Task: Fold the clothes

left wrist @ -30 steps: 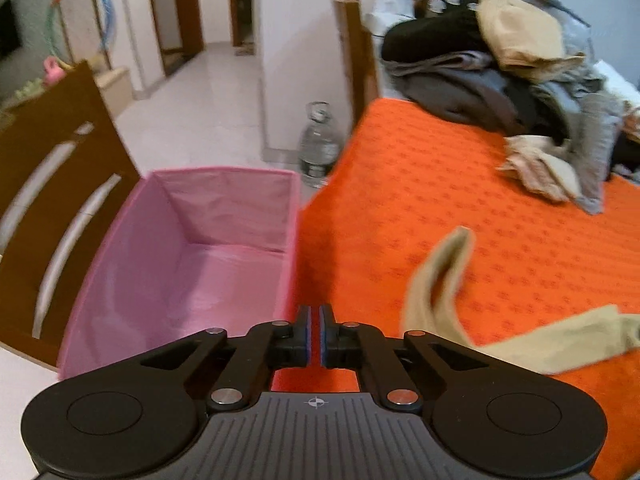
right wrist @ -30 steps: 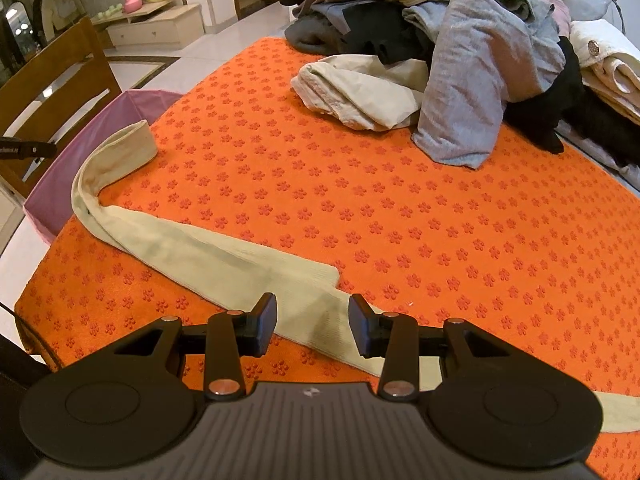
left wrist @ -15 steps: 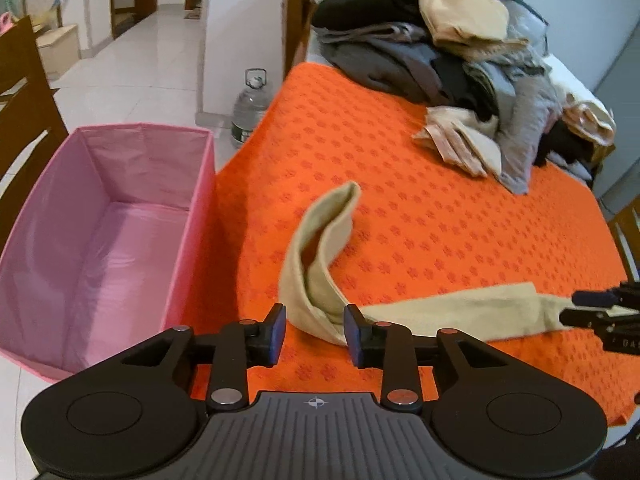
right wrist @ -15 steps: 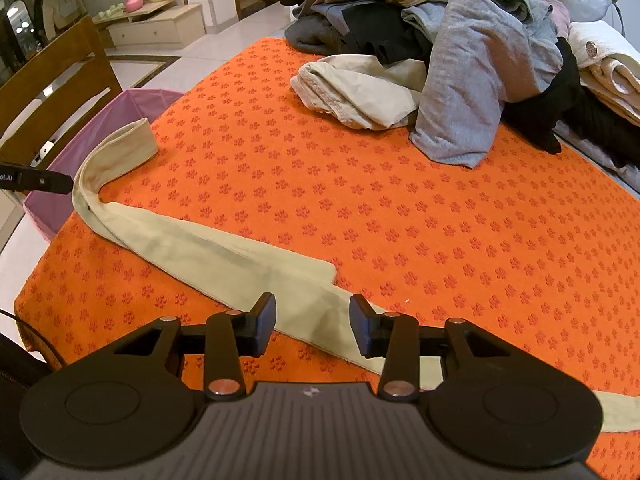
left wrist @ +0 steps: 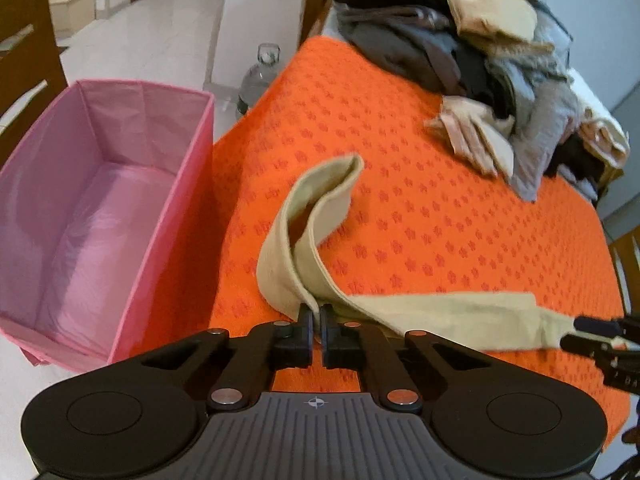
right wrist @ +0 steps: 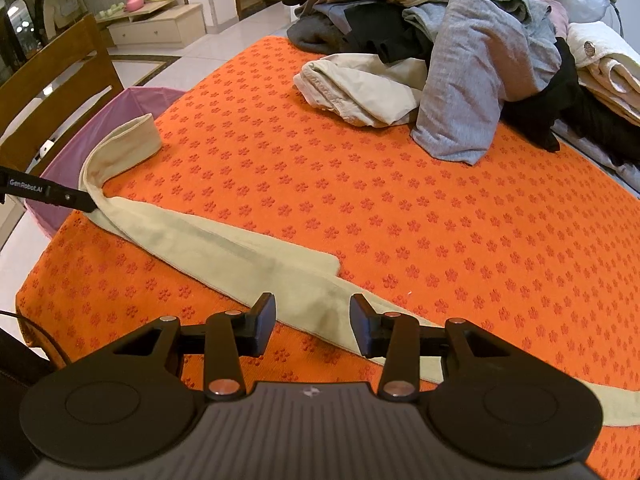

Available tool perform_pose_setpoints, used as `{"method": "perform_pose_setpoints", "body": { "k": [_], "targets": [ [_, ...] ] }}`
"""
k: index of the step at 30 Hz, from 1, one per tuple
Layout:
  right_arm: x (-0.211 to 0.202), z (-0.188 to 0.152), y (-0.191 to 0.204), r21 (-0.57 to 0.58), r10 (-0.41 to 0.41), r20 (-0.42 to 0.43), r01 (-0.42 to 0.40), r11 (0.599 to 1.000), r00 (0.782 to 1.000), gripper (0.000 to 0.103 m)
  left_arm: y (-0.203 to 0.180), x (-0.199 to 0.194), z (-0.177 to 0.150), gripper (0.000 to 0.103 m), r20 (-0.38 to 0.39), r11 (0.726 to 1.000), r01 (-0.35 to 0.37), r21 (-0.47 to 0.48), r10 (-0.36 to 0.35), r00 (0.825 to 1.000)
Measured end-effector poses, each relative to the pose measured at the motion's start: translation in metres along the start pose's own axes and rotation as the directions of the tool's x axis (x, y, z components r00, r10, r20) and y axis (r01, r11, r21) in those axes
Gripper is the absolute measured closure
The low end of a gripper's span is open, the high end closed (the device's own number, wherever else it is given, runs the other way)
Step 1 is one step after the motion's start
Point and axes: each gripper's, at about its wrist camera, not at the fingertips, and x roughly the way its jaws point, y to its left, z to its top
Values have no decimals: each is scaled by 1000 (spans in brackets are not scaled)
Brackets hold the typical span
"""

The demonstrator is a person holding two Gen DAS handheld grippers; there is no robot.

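A long beige garment (left wrist: 440, 312) lies along the near edge of the orange flower-print table cover (left wrist: 420, 208), and its left end curls into an upright loop. My left gripper (left wrist: 316, 320) is shut on the garment at the base of that loop. In the right wrist view the left gripper (right wrist: 90, 205) meets the cloth at its bend. My right gripper (right wrist: 312, 320) is open and hovers just over the middle of the garment (right wrist: 224, 240), one finger on each side of the strip. It also shows at the right edge of the left wrist view as the right gripper (left wrist: 572, 334).
An open pink fabric bin (left wrist: 168, 208) stands on the floor against the table's left side. A heap of unfolded clothes (right wrist: 460, 60) fills the far end. A water bottle (left wrist: 260, 76) and a wooden chair (right wrist: 52, 92) stand beyond the bin.
My left gripper swung from above the pink bin to the garment, opened, then shut on the cloth at the loop's base. The right gripper stayed open and nearly still.
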Motion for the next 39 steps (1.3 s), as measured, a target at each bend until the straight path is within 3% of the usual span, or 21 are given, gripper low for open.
{"method": "perform_pose_setpoints", "body": {
  "k": [5, 8, 11, 17, 22, 26, 29, 32, 35, 38, 39],
  "targets": [
    [-2, -3, -1, 11, -4, -3, 4, 1000, 1000, 56, 7, -20, 9, 98, 106, 997, -80, 6, 79, 991],
    [-2, -4, -1, 12, -4, -3, 4, 1000, 1000, 56, 14, -32, 18, 98, 167, 986, -166, 19, 161, 973],
    [-3, -4, -1, 11, -2, -2, 2, 1000, 1000, 56, 19, -44, 27, 98, 232, 966, -254, 46, 237, 943],
    [-2, -4, 2, 7, 1, -2, -1, 1000, 1000, 56, 25, -69, 38, 98, 354, 913, -402, 70, 354, 866],
    [0, -3, 5, -1, 9, -4, -9, 1000, 1000, 56, 29, -91, 45, 98, 465, 840, -536, 83, 443, 767],
    [2, -1, 8, -13, 17, -6, -18, 1000, 1000, 56, 33, -109, 51, 98, 528, 793, -603, 88, 476, 703],
    [4, 1, 11, -21, 24, -7, -24, 999, 1000, 56, 32, -115, 53, 98, 574, 743, -661, 105, 497, 650],
    [6, 2, 14, -30, 31, -8, -31, 999, 999, 56, 32, -114, 50, 98, 600, 694, -708, 130, 514, 614],
    [7, 3, 17, -37, 38, -8, -38, 999, 999, 56, 35, -107, 46, 98, 614, 646, -746, 159, 528, 587],
    [8, 4, 21, -43, 45, -9, -45, 998, 999, 55, 46, -89, 40, 97, 577, 637, -744, 201, 537, 615],
    [8, 4, 22, -44, 46, -9, -47, 998, 999, 55, 53, -80, 36, 93, 556, 644, -735, 215, 538, 634]
  ]
}}
